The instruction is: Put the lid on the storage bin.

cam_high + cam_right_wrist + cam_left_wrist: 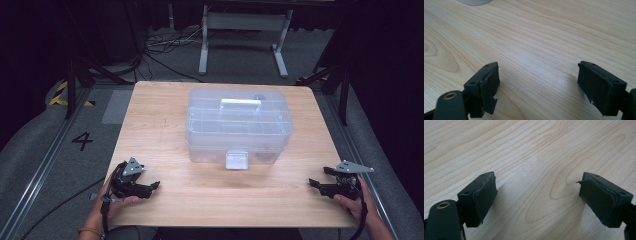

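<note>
In the high view, the left tool (155, 185) is held low at the near left corner of the worktop (165, 130), its jaws levelled toward the middle. The right tool (313, 182) is held at the near right edge in mirrored pose, jaws aimed inward. Both hands are seen wrapped around the tool bodies from the near side. A clear plastic box (239, 125) is set ahead of and between the two tools, well apart from each; its long axis is laid across the worktop, its white handle along that axis and its latch turned toward the person.

In the left gripper view, the left tool (537, 192) is shown spread wide over bare wood, nothing pinched.

In the right gripper view, the right tool (538, 77) is likewise spread and empty, and a pale edge, probably of the box, is caught at the top left.
</note>
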Tool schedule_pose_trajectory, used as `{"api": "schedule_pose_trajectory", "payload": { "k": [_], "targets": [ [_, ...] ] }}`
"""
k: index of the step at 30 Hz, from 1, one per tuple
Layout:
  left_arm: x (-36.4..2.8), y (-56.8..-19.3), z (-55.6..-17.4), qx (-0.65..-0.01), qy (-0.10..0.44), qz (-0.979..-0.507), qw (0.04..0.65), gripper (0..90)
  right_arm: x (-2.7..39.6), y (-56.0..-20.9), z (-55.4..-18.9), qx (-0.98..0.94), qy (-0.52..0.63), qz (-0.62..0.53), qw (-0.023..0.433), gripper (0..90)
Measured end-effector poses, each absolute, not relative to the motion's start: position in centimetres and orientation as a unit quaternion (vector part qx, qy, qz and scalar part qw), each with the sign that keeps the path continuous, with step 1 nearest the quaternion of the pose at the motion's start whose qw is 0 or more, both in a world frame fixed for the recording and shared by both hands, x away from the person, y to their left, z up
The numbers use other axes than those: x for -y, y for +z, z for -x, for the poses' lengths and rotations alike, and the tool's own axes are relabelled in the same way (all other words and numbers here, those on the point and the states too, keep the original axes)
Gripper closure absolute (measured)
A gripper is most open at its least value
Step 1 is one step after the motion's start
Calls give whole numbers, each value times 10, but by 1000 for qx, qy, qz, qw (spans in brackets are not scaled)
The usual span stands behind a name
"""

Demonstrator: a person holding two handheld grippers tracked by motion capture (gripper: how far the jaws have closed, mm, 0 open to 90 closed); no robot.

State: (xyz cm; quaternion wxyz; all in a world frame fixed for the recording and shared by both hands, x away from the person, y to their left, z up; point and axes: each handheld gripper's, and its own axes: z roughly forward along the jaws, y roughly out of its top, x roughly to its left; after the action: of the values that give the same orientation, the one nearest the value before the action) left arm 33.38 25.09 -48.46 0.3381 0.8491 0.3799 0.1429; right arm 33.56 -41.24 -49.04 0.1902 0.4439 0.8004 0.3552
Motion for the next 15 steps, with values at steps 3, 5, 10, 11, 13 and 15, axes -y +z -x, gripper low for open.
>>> {"api": "schedule_pose_trajectory", "payload": {
  "k": [3, 5, 10, 11, 13, 15],
  "targets": [
    [-250, -485, -333, -384, 145, -847, 338, 144, 412, -490, -335, -801, 355, -444, 191, 181],
    [-250, -485, -332, -390, 148, -844, 336, 144, 412, -490, -335, -800, 355, -444, 190, 179],
    [-249, -485, -331, -396, 147, -842, 335, 142, 412, -490, -336, -801, 353, -445, 189, 170],
    [-248, -485, -331, -399, 150, -841, 335, 140, 412, -490, -336, -801, 353, -445, 189, 170],
    [-248, -485, -331, -400, 151, -840, 334, 128, 412, -490, -336, -801, 353, -445, 189, 170],
    [-245, -485, -331, -409, 156, -836, 330, 121, 412, -490, -336, -801, 353, -445, 189, 169]
  ]
}}
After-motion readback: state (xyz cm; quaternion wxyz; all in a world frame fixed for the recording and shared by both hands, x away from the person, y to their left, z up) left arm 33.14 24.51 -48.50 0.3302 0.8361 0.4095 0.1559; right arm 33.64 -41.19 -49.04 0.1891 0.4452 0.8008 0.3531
